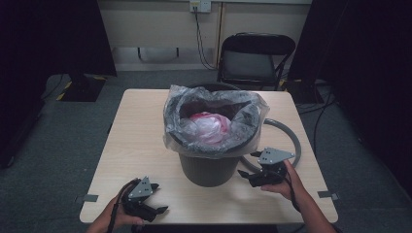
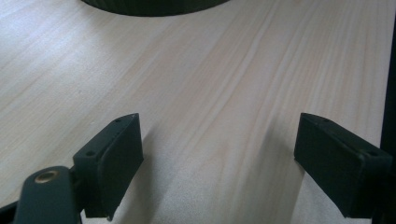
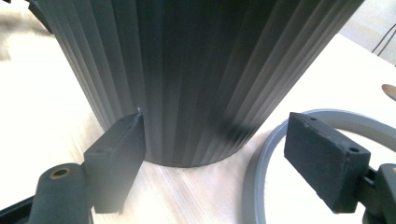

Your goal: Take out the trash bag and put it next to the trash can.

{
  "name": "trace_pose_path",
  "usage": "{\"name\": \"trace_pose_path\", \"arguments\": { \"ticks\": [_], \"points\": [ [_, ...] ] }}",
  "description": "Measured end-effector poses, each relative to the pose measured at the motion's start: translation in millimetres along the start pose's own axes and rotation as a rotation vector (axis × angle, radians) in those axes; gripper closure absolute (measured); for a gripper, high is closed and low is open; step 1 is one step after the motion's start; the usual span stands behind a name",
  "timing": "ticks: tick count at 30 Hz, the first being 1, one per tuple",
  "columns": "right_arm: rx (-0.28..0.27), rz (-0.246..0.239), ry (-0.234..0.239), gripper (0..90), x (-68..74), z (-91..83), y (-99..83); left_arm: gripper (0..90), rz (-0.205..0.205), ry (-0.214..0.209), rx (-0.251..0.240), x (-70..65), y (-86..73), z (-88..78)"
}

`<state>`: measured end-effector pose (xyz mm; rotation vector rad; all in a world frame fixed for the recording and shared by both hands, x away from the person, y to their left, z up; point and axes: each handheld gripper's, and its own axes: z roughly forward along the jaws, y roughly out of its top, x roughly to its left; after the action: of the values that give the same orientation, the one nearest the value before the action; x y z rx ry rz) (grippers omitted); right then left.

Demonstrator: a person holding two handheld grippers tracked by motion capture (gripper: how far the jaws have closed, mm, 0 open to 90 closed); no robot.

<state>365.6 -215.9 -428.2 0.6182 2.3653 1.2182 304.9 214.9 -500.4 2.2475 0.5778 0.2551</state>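
I have the dark grey ribbed plastic waste bin [image 1: 206, 167] standing upright at the middle of the pale wood-grain table [image 1: 138, 141]. A clear plastic liner bag [image 1: 172, 114] is folded out over its rim, and a pink-and-white crumpled plastic bundle [image 1: 209, 125] sits inside the liner, near the top.

A grey plastic ring [image 1: 291, 138] lies flat on the table to the right of the bin and curves behind it; in my right gripper view its near arc [image 3: 254, 172] runs just beside the bin's base [image 3: 187, 93]; whether they touch I cannot tell.

My right gripper [image 1: 250, 177] is low on the table just right of the bin's foot, pointed at its wall. From its own camera the jaws stand wide apart with nothing between them; the left pad [image 3: 119, 154] sits in front of the ribbed wall, and contact is not clear from here.

My left gripper [image 1: 156, 206] is at the near left of the table, apart from the bin. Its jaws [image 2: 217, 163] are also spread wide over bare wood, gripping nothing. The bin's lower edge [image 2: 154, 7] shows at the top of that view.

A black folding chair [image 1: 252, 56] stands beyond the far edge of the table.
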Motion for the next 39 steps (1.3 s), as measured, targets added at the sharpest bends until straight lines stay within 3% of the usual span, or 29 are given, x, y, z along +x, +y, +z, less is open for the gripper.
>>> {"name": "trace_pose_path", "arguments": {
  "ticks": [3,8,9,11,14,17,22,31,36,39],
  "points": [
    [-0.016,0.003,-0.011,19.5,0.8,-5.2,2.0,15.7,0.004,0.012,0.0,0.0,0.7,-0.1],
    [-0.035,0.006,-0.02,19.2,-0.2,-9.6,4.3,16.1,0.002,-0.004,-0.008,2.1,2.6,-1.4],
    [-0.034,0.003,-0.026,19.1,-0.5,-9.8,4.3,16.2,0.015,0.023,0.0,3.5,3.5,-2.7],
    [-0.035,0.009,-0.027,19.1,-1.1,-10.1,4.0,16.0,0.002,0.053,-0.016,8.3,5.2,-6.6],
    [-0.036,0.008,-0.039,19.0,-1.9,-10.8,3.9,16.0,-0.016,0.07,-0.055,15.5,8.0,-13.7],
    [-0.038,0.006,-0.052,23.3,-2.5,-11.4,3.7,16.1,-0.012,0.09,-0.057,19.7,11.6,-17.5],
    [-0.047,0.017,-0.072,21.4,-3.1,-13.0,4.4,16.2,-0.01,0.105,-0.074,24.4,20.9,-20.3],
    [-0.049,0.02,-0.076,20.5,-4.0,-13.1,3.9,16.4,0.021,0.151,-0.118,28.0,42.2,-13.4],
    [-0.035,0.01,-0.084,20.9,-3.7,-12.4,3.3,16.9,0.031,0.179,-0.127,29.4,44.7,-10.2],
    [-0.046,0.015,-0.089,21.2,-4.0,-13.1,3.4,17.5,0.027,0.202,-0.162,30.2,45.3,-11.9]
  ]
}}
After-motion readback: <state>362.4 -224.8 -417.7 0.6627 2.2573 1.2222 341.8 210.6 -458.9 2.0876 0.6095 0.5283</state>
